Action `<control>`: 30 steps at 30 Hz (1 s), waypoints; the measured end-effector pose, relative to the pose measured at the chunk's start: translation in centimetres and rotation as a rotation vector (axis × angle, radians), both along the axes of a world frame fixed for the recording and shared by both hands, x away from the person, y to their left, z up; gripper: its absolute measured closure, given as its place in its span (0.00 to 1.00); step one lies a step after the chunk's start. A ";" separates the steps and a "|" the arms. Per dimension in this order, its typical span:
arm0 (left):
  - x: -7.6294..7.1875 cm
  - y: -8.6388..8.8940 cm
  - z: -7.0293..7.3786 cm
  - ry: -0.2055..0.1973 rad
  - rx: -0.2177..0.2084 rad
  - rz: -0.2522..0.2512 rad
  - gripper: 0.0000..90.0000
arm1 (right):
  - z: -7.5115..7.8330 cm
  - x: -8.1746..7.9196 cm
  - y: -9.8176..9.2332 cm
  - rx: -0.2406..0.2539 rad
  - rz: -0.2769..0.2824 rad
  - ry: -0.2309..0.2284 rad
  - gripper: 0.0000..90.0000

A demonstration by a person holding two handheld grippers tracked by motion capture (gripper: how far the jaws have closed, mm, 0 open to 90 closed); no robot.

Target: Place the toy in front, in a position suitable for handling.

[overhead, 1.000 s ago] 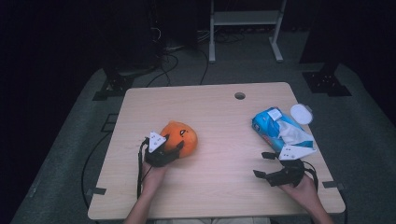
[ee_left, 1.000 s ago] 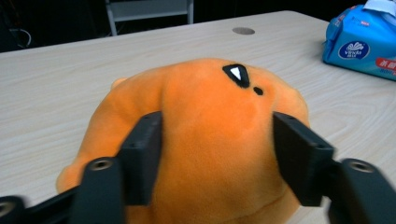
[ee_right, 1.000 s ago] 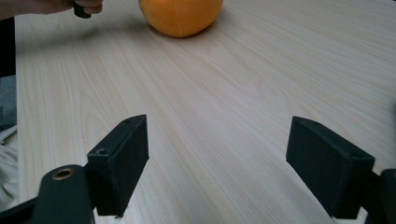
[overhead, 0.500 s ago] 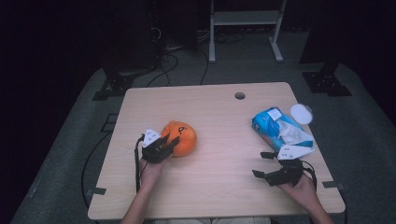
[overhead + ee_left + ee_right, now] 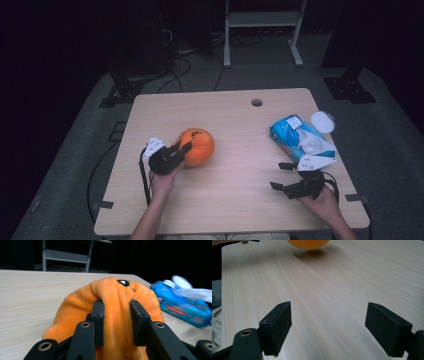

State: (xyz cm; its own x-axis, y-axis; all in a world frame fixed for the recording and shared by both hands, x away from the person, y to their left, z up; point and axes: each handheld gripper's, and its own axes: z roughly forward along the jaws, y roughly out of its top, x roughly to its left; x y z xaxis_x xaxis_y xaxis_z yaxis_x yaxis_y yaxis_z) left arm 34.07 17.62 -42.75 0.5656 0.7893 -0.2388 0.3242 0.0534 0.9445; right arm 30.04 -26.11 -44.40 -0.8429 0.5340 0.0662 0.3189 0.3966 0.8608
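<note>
1. The wooden table (image 5: 235, 195) carries everything. Its middle and near edge lie bare, which leaves room for both hands to work without crowding.

2. The blue wipes pack (image 5: 297, 140) lies near the right edge, a white sheet pulled partly out of its top. It sits well apart from the toy, probably parked there so that it stays out of the left hand's way.

3. The orange plush toy (image 5: 197, 146) rests left of centre, with a small black mark on its upper face. It is soft: in the left gripper view, the fabric bulges up in a ridge between the jaws.

4. The left gripper (image 5: 179, 151) pinches that fold of plush. Its jaws press in on the near side of the toy, low and almost level with the tabletop. Seizing a gather of fabric is judged the surest hold, since the full body is wider than the jaws.

5. The right gripper (image 5: 285, 176) hovers low over bare wood near the front right, just before the wipes pack. Its jaws stand spread wide with nothing between them, as if waiting its turn.

6. A white round lid (image 5: 322, 121) lies just beyond the pack, at the table's right edge.
</note>
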 end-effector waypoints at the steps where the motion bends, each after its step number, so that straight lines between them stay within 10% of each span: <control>1: -0.2 -0.4 0.2 -0.004 -0.002 -0.016 0.77 | 0.1 0.0 0.0 0.000 -0.001 -0.001 0.22; 12: -2.1 -4.8 0.2 -0.004 0.036 -0.196 0.77 | 0.3 0.0 -0.6 0.018 -0.013 -0.011 0.22; 30: -3.6 -9.1 -2.2 -0.004 0.114 -0.316 0.70 | 0.5 0.3 -0.8 0.021 -0.019 -0.018 0.22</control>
State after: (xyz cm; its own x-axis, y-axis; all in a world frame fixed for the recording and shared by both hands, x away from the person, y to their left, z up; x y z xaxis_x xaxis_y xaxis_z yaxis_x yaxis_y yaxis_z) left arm 30.50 8.56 -44.91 0.7875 0.5961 -0.1565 0.3041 -0.1549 0.9400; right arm 30.32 -26.92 -43.92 -0.8338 0.5486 0.0625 0.3108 0.3728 0.8743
